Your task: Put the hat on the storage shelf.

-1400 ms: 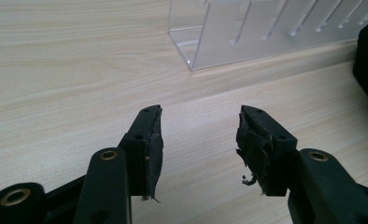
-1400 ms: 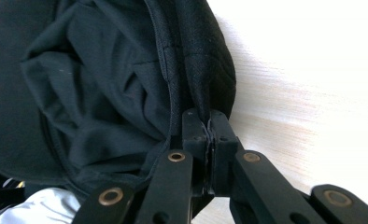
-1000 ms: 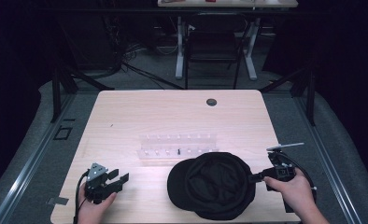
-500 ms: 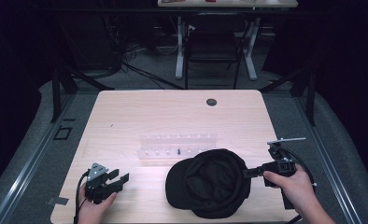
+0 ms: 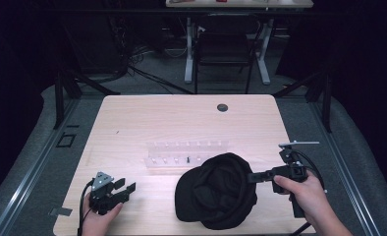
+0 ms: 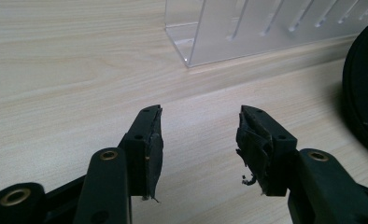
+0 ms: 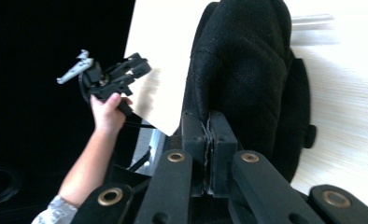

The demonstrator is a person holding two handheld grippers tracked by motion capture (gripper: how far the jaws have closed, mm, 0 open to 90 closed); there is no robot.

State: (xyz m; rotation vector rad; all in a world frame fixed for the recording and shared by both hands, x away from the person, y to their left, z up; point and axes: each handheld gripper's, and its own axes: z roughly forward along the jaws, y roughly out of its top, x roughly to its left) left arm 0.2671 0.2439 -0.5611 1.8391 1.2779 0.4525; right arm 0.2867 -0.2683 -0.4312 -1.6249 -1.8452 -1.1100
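A black cap [image 5: 216,191] lies at the front right of the wooden table [image 5: 181,118]. My right gripper [image 5: 251,178] is shut on the cap's right edge and holds that side off the table. In the right gripper view its jaws [image 7: 208,123] are pressed together on the cap's black fabric [image 7: 247,65]. My left gripper [image 5: 124,185] rests at the table's front left, open, well apart from the cap. Nothing is between its pads [image 6: 198,135]. The cap's edge [image 6: 364,93] shows at the right of the left gripper view.
A clear acrylic rack [image 5: 186,153] with slots stands just behind the cap, also seen close by [image 6: 247,32]. A small dark piece [image 5: 187,159] sits in it. A round dark spot [image 5: 222,107] marks the far side. Chair and desk legs stand beyond the table.
My right gripper has risen a little with the cap's right edge, and the cap has bunched narrower and tilted up on that side. The left gripper has stayed put.
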